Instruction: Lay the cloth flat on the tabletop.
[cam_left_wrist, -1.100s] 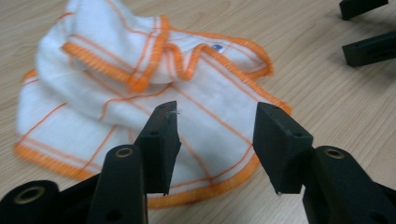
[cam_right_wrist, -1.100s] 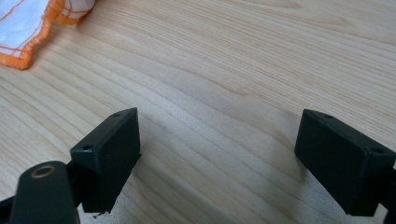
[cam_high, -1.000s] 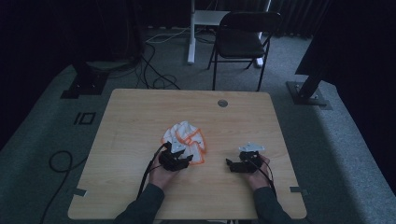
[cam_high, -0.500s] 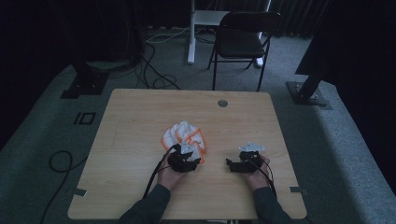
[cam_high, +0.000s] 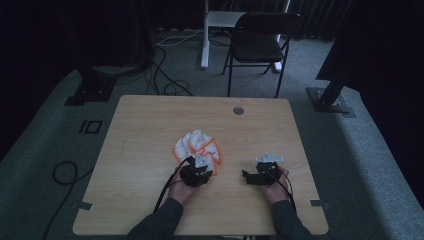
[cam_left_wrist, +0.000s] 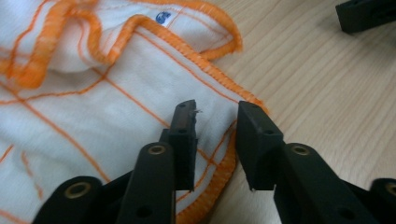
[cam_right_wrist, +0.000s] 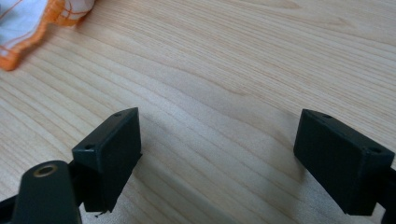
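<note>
A white cloth (cam_high: 196, 144) with orange hems and orange grid lines lies crumpled on the wooden table (cam_high: 150, 115), left of the middle. My left gripper (cam_high: 201, 165) is at the cloth's near edge. In the left gripper view its jaws (cam_left_wrist: 215, 112) straddle the hem of the cloth (cam_left_wrist: 93, 93). They have just been closing, and a gap with cloth in it still shows between them. My right gripper (cam_high: 248, 175) rests low over bare wood to the right, its jaws (cam_right_wrist: 219, 140) wide open and empty. A corner of the cloth (cam_right_wrist: 28, 18) lies at the upper left of the right gripper view.
A round grommet (cam_high: 238, 110) sits near the table's far edge. A black chair (cam_high: 260, 45) and a white stand (cam_high: 206, 35) stand on the carpet beyond. Cables run over the floor at the left. The other gripper's jaw (cam_left_wrist: 369, 14) shows at the top right of the left gripper view.
My left gripper has shifted a little to the right, up against the cloth's near edge. The right gripper has stayed where it was.
</note>
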